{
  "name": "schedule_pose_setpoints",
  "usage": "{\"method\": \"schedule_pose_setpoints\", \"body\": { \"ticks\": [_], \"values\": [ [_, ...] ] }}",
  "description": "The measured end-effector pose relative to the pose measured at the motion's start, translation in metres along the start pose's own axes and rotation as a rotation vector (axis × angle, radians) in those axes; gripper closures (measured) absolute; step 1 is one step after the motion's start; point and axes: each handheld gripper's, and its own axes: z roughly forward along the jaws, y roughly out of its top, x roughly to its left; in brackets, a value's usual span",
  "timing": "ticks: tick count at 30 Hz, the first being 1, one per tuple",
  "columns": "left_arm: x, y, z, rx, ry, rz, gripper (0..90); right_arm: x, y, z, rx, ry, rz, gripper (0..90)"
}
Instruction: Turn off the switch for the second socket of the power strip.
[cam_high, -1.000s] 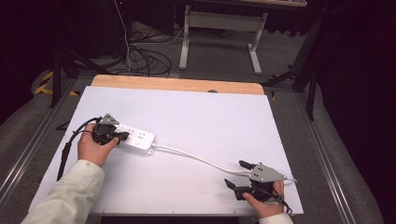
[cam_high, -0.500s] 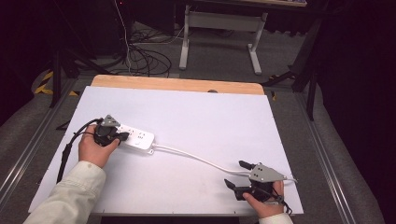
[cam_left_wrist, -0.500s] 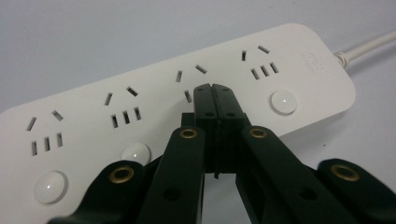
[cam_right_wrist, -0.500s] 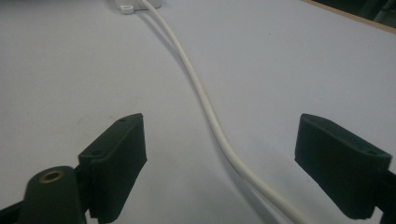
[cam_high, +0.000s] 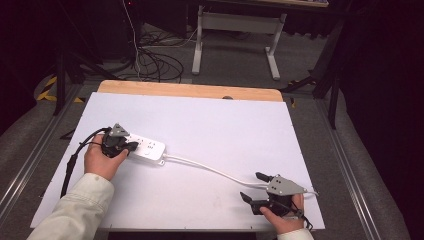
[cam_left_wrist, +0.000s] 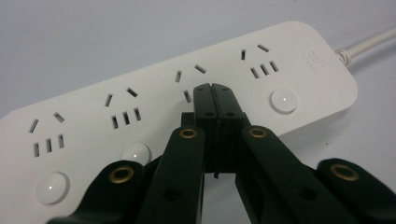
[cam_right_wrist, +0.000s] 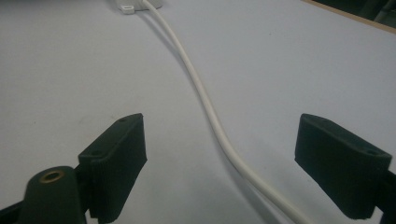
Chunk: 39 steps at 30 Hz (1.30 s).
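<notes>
A white power strip (cam_high: 147, 149) (cam_left_wrist: 187, 107) with several sockets and round buttons lies on the white table (cam_high: 215, 125). My left gripper (cam_high: 131, 146) (cam_left_wrist: 215, 89) is shut, its jaws pressed together with nothing between them, tips resting on the strip's top near a middle socket. The strip's white cable (cam_high: 210, 167) (cam_right_wrist: 205, 98) curves across the table toward the front right. My right gripper (cam_high: 254, 187) (cam_right_wrist: 224, 163) stands open at the front right edge, its jaws apart on either side of the cable, not touching it.
A wooden edge (cam_high: 190, 91) runs along the table's far side. Beyond it the floor holds tangled black cables (cam_high: 155, 57) and a grey frame stand (cam_high: 235, 30). A black cable (cam_high: 75, 157) trails from the left gripper over the table's left part.
</notes>
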Motion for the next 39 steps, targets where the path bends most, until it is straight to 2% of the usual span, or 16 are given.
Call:
{"method": "schedule_pose_setpoints", "body": {
  "ticks": [5,9,18,24,26,27,35,36,37,39],
  "values": [
    [-0.0006,-0.0009,0.0002,-0.007,0.003,-0.005,90.0,0.0001,0.0000,0.0000,0.001,0.001,0.000,16.7],
    [-0.0032,0.0000,0.0020,-0.013,0.037,0.021,90.0,0.0001,-0.0001,0.0000,0.001,0.001,-0.001,16.7],
    [-0.0035,0.0007,0.0020,-0.006,0.034,0.000,90.0,0.0002,-0.0002,-0.0001,0.002,0.003,-0.002,16.7],
    [-0.0055,-0.0037,0.0022,-0.031,0.045,-0.007,90.0,0.0001,-0.0006,-0.0001,0.003,0.003,-0.002,16.7],
    [-0.0062,-0.0028,0.0010,-0.009,0.049,-0.011,90.0,0.0001,-0.0006,-0.0001,0.006,0.004,-0.004,16.6],
    [-0.0062,-0.0028,0.0004,-0.008,0.058,0.000,90.0,0.0001,-0.0006,-0.0001,0.006,0.004,-0.004,16.6],
    [-0.0042,-0.0038,-0.0002,-0.019,0.045,-0.009,90.0,0.0001,-0.0006,0.0004,0.010,0.002,-0.006,16.6],
    [-0.0022,-0.0036,-0.0019,-0.045,0.037,-0.019,90.0,0.0000,-0.0005,0.0003,0.009,0.003,-0.004,16.6],
    [-0.0021,-0.0039,-0.0016,-0.049,0.026,-0.027,90.0,-0.0001,-0.0005,0.0001,0.008,0.002,-0.002,16.6],
    [-0.0019,-0.0041,-0.0017,-0.051,0.033,-0.026,89.7,-0.0003,-0.0007,0.0002,0.006,0.001,-0.001,16.6]
  ]
}}
